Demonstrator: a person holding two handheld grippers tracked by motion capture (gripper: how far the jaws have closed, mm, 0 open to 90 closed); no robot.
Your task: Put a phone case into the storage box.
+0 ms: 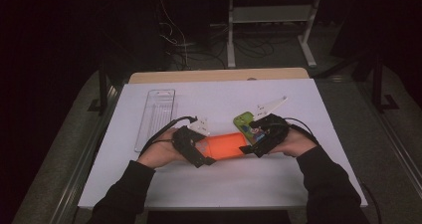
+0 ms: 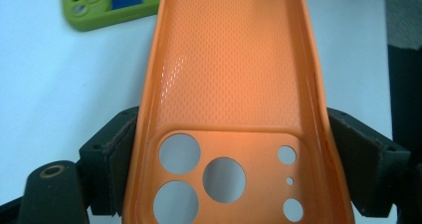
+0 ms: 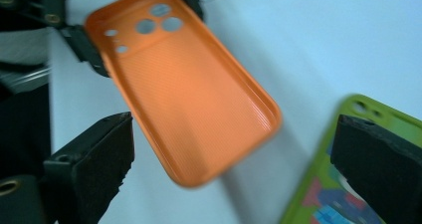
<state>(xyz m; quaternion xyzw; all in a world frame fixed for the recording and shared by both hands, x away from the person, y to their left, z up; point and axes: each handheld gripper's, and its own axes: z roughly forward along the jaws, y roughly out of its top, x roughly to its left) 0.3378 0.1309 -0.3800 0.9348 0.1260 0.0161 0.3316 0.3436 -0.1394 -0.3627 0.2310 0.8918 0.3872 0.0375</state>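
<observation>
The orange phone case (image 1: 226, 145) sits at the centre of the high view, between the two hands, its camera-hole end clamped by the left gripper (image 1: 199, 152), whose jaws press both long edges. In the right gripper view the right gripper (image 3: 229, 164) stands wide apart, gripping nothing, the case's free end just ahead. A green phone case (image 1: 244, 122) lies just above-right on the white table (image 1: 298, 184); a clear tray (image 1: 156, 117) rests upper left.

Overhead plus two jaw-mounted cameras.
Looking down from above; riding close, both framing the orange case (image 2: 234, 84) and green case (image 3: 358, 184).
</observation>
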